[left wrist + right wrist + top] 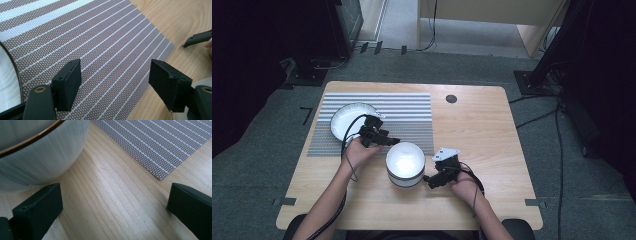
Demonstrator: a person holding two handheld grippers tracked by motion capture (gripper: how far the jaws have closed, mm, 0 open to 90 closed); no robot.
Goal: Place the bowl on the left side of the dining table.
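Currently, a white bowl (405, 164) stands on the bare wood of the table (482, 130), near the middle of its front edge, just off the front right corner of the striped placemat (377, 120). A white plate (347, 120) lies on the mat's left portion. The left gripper (384, 140) hangs over the mat between plate and bowl, jaws spread with nothing between them. The right gripper (434, 180) sits just right of the bowl, jaws spread wide over bare wood, one jaw close beside the bowl's wall; contact cannot be determined.
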